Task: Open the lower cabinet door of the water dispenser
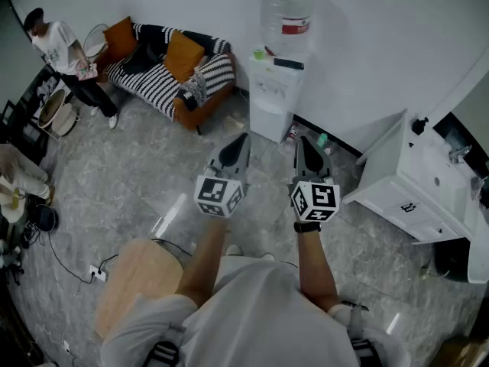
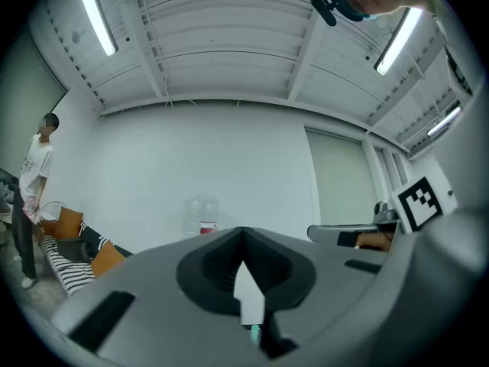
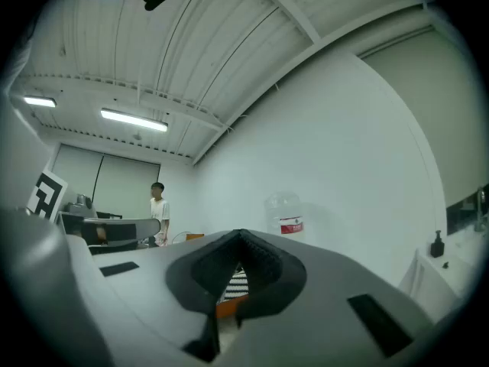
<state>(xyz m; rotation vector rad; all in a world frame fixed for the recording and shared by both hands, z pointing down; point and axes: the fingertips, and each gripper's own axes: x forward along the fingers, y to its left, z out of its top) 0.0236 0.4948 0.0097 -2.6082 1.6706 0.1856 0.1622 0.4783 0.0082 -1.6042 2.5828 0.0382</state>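
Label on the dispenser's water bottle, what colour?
Red label on the clear bottle; shows best in the head view.

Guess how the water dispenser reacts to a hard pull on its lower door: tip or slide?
Probably top-heavy: a big bottle sits on the narrow dispenser, so a hard pull could rock it forward. How full the bottle is can't be told. The floor looks glossy, so the dispenser may slide instead.
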